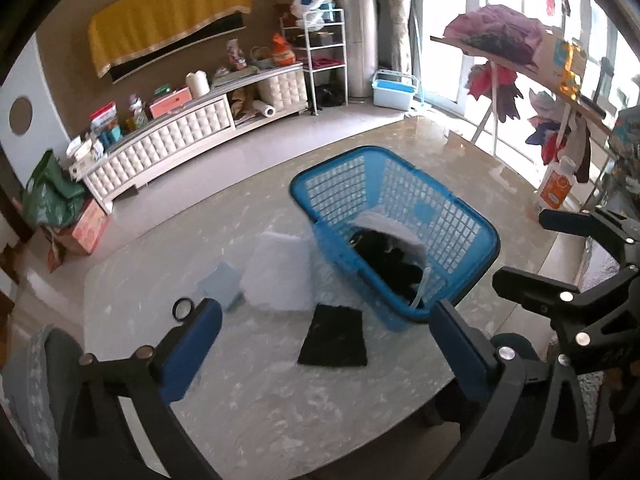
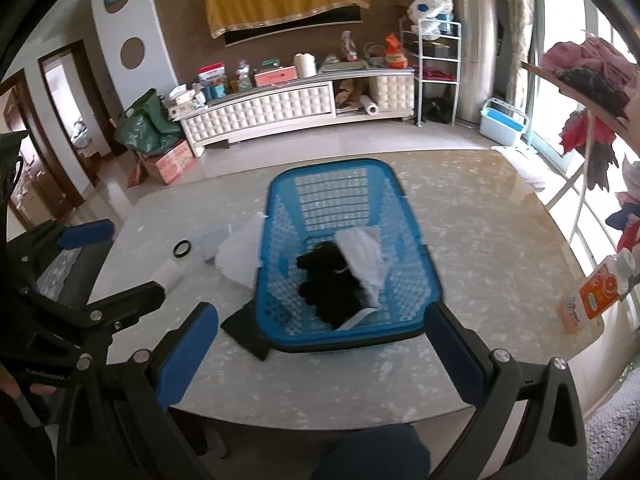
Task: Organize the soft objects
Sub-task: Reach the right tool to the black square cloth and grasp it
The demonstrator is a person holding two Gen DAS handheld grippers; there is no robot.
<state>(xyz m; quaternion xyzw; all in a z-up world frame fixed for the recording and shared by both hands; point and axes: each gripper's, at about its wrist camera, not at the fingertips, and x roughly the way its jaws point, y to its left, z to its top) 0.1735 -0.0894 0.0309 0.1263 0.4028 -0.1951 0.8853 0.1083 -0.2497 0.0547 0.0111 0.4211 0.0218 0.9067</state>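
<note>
Table: pale marbled top (image 1: 280, 392), glossy, fills the middle of both views.
Basket: blue plastic laundry basket (image 1: 400, 232) with lattice walls, standing on the table, open side up.
Basket contents: a black garment (image 2: 332, 284) bunched on the floor of the basket; a white cloth (image 2: 362, 256) lies against it on the side toward the window.
Black cloth: 1 flat folded black cloth (image 1: 334, 336) on the table, touching the basket's near corner; in the right wrist view its edge runs under the basket.
White bundle: a soft white bundle (image 1: 280, 272) on the table, pressed against the basket's left wall.
Pale blue item: a small pale blue folded piece (image 1: 222, 280) just beside the white bundle, on its left.
Ring: 1 small black ring (image 1: 183, 309) on the table, near the pale blue piece.
Left gripper: left gripper (image 1: 326, 344) held above the table, blue pads wide apart, nothing between them; pointed down at the black cloth and the basket's near corner.
Right gripper: right gripper (image 2: 322, 350) also above the table, pads wide apart and empty, the basket's near rim seen between them.
Bottle: orange and white bottle (image 2: 596, 300) at the table's right edge, well apart from the basket.
Background: long white cabinet (image 2: 280, 104) against the far wall, cluttered on top.
</note>
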